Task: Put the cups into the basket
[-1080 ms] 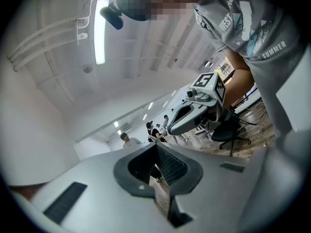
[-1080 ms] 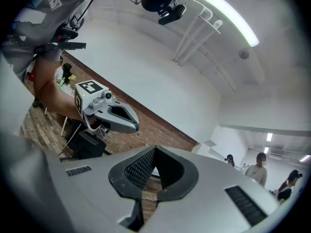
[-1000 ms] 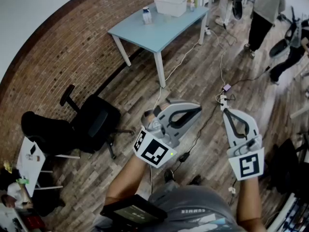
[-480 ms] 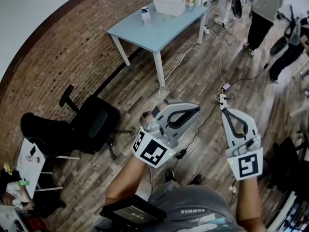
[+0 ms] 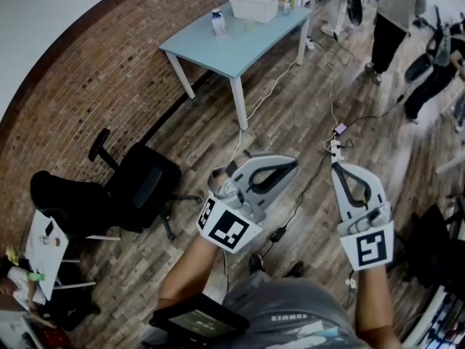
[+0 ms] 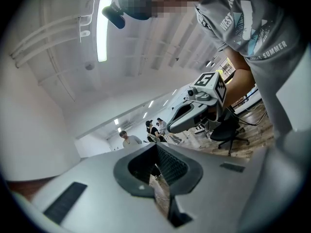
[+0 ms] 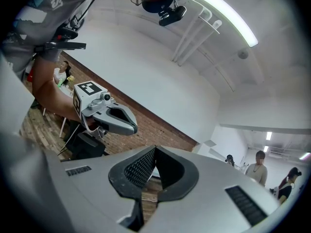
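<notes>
Far off in the head view stands a light blue table [image 5: 247, 46]. On it are a white basket [image 5: 254, 6] and a small stack of cups [image 5: 218, 22] to its left. My left gripper [image 5: 294, 164] and right gripper [image 5: 336, 167] are held at waist height above the wooden floor, well away from the table. Both are shut with nothing between the jaws. The left gripper view shows my left gripper [image 6: 155, 147] closed and tilted up towards the ceiling. The right gripper view shows my right gripper [image 7: 155, 149] closed too, aimed at a brick wall.
A black office chair [image 5: 142, 184] stands to my left by the curved brick wall. Cables and a power strip [image 5: 336, 147] lie on the floor between me and the table. People [image 5: 392, 20] stand at the upper right. A small white table [image 5: 43, 249] is at the far left.
Both grippers have drifted slightly left and up in the head view. The jaws stay shut and empty.
</notes>
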Tool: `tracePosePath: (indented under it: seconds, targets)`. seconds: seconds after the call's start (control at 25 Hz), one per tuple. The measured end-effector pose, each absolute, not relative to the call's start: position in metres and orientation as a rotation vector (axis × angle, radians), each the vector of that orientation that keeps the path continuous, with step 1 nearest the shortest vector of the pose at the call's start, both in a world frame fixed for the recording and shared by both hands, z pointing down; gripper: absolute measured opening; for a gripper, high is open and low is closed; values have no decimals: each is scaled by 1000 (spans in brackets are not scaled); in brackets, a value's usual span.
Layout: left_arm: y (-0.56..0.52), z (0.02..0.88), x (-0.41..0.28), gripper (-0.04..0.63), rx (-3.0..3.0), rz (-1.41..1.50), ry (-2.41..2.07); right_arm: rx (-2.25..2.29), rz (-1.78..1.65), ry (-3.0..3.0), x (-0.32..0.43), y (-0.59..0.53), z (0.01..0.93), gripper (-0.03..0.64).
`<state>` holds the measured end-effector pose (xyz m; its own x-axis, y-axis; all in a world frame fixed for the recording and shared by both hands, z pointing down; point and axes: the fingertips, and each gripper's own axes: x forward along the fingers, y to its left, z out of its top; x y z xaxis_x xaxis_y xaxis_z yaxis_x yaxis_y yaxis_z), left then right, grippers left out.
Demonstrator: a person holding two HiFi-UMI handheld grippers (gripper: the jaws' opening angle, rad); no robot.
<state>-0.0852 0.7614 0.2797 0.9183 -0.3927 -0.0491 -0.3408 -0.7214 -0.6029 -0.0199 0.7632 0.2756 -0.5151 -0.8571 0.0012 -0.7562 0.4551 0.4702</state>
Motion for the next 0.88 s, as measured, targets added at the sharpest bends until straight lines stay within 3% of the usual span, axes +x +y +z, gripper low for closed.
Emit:
tracePosePath:
  seconds: [0.88]
  targets:
    - [707, 286, -91, 0, -2421, -145, 517, 1360, -681, -2405, -30, 703, 279, 12]
